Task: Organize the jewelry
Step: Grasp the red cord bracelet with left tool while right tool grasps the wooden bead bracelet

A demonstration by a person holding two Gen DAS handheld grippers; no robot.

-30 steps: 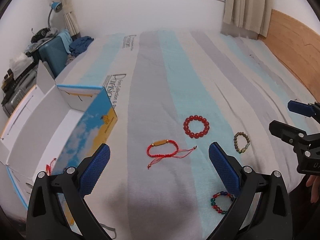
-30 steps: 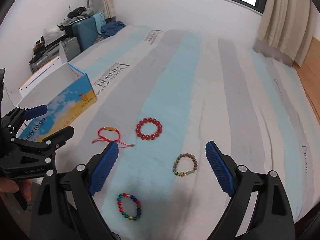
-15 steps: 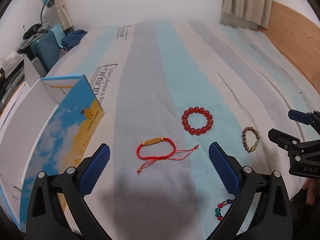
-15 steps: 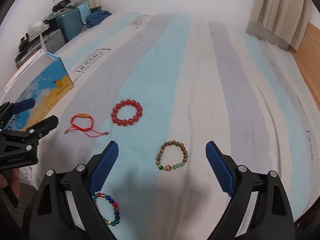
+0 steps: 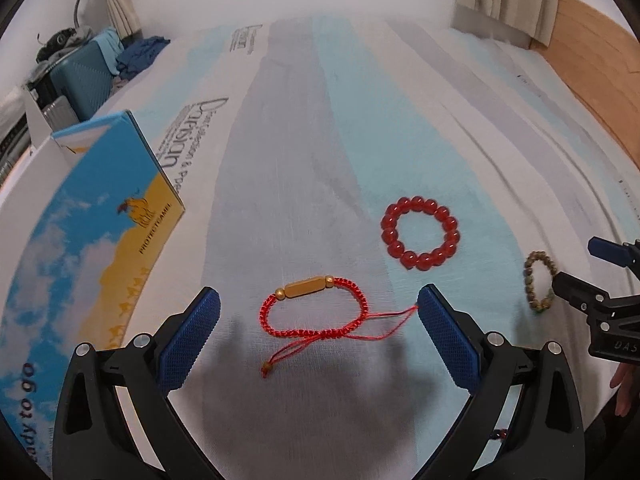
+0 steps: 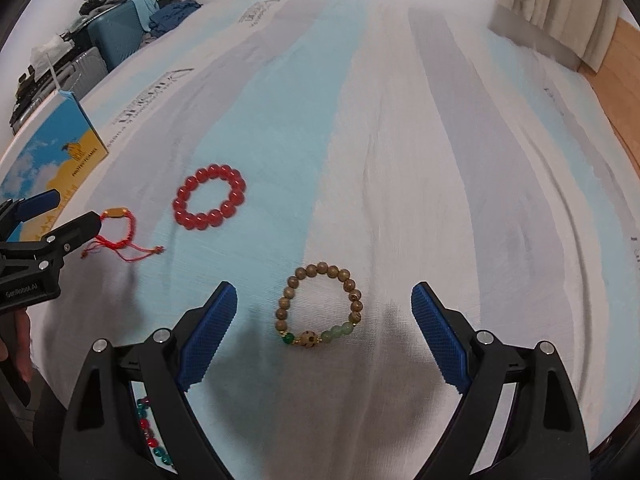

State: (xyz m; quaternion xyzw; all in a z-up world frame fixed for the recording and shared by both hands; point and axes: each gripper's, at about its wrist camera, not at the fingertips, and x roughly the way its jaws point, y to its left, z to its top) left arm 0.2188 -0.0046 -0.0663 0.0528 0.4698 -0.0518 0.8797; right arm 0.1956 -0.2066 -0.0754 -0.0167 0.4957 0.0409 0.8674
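In your left wrist view, your left gripper [image 5: 316, 312] has dropped closer since a second ago, jaws apart around the red cord bracelet [image 5: 314, 312] beside the box [image 5: 92, 240] reading "PROTECTCAMEL" and "ready to go". In your right wrist view, your right gripper [image 6: 324, 312], also lower, brackets the wooden bead bracelet [image 6: 320, 306], jaws apart; four bracelets show, counting the red bead bracelet [image 6: 209, 197] and multicolored one [image 6: 152, 436].

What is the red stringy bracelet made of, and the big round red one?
The red cord bracelet looks like braided thread, matte, with loose tails and a smooth gold-coloured tube bead, maybe metal or plastic. The red bead bracelet seems to be glossy glass, stone or plastic beads: they are round and slightly see-through, though blur hides any shine.
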